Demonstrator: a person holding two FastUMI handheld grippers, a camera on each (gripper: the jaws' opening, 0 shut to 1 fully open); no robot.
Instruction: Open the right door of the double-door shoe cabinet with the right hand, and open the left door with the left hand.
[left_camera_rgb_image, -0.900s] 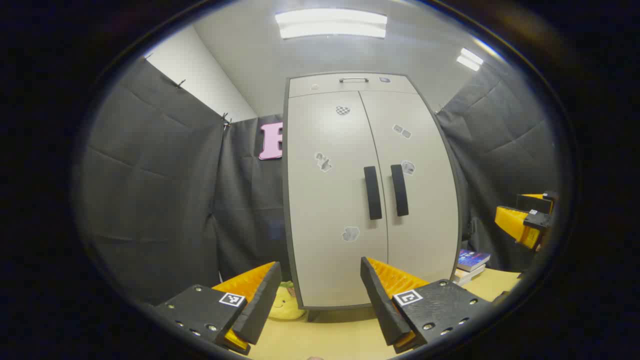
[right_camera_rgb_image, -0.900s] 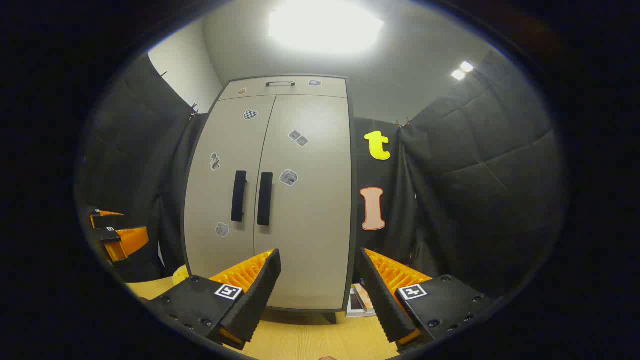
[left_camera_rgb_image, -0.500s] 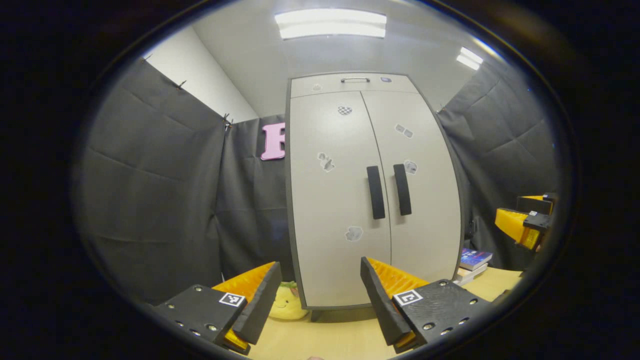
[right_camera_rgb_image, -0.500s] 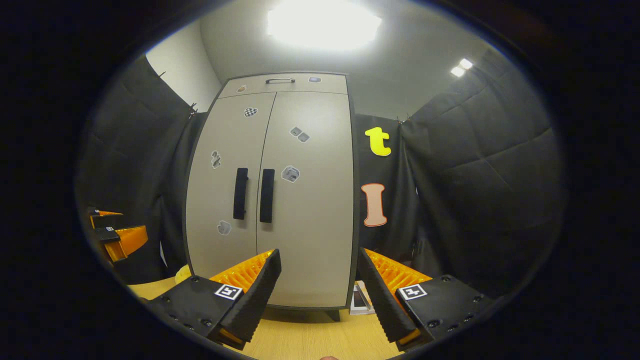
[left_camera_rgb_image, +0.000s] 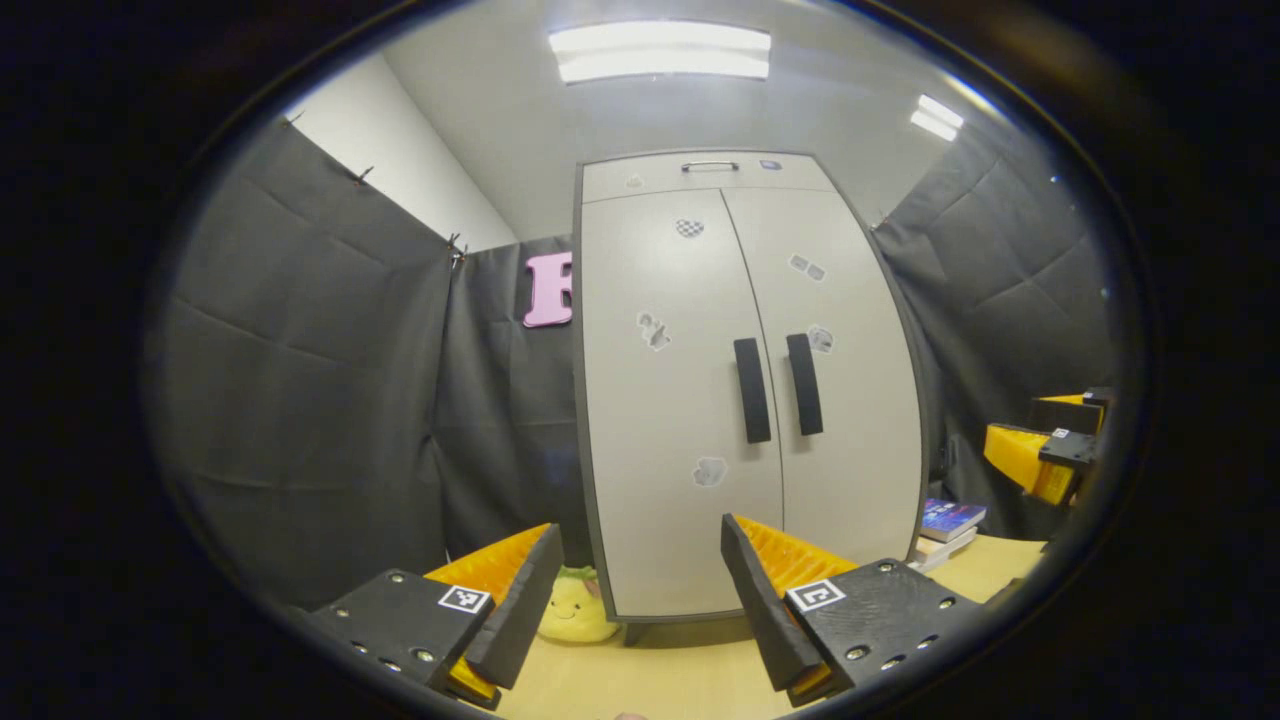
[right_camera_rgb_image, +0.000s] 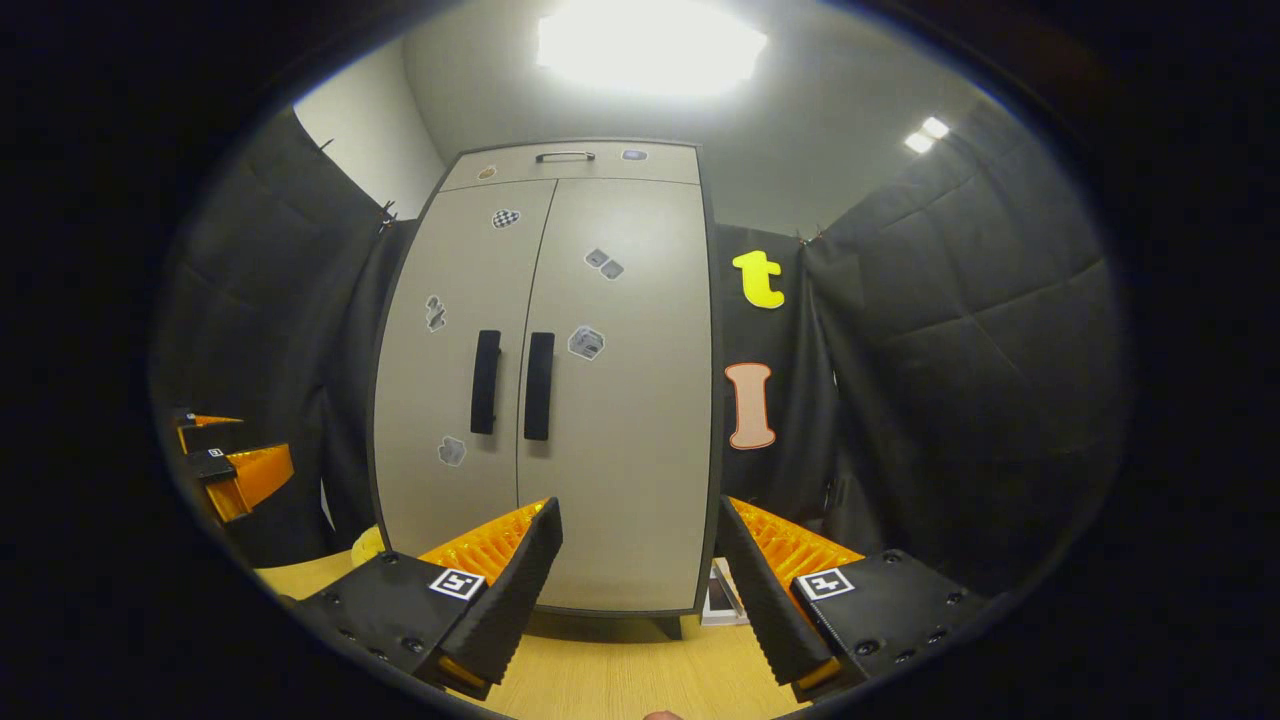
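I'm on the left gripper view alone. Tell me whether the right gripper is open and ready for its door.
Observer: In the right gripper view the right gripper has its fingers spread with nothing between them, short of the shoe cabinet.
Operator: Report where the right door's handle sits from there.
Observer: The right handle is above and to the left of that gripper's gap. Both doors are shut.
Operator: Now tell me how my own gripper looks from that side.
Observer: The left gripper shows at the left edge, low, off to the left of the cabinet, with its fingers apart.
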